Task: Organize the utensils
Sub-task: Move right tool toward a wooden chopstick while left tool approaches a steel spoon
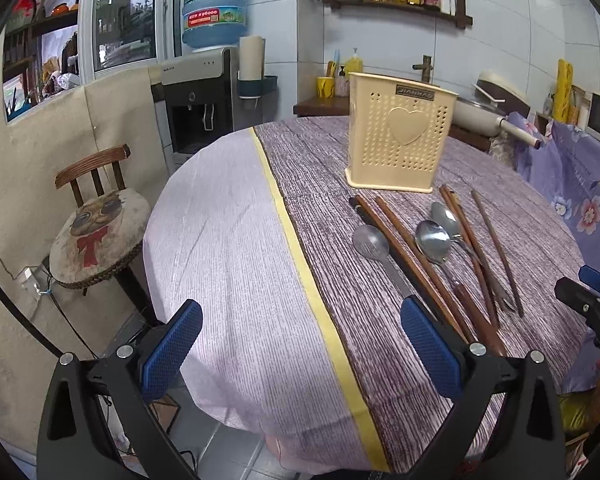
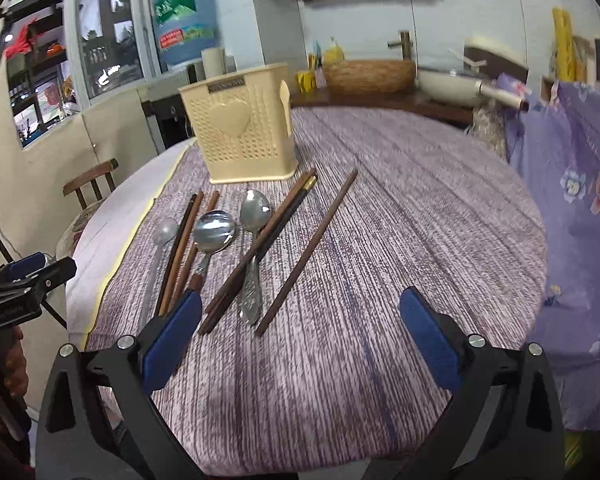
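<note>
On the round table, utensils lie left of bare cloth; both claws, left and right, are spread, empty.

A utensil holder stands upright toward the far edge of the round table. Before it, spoons and chopsticks lie scattered side by side. A chair sits beyond the table's left edge.

The water bottle carries the characters "虎丘" on its green label. Its red strip below shows "96000"; other lettering is too blurred to read
</note>
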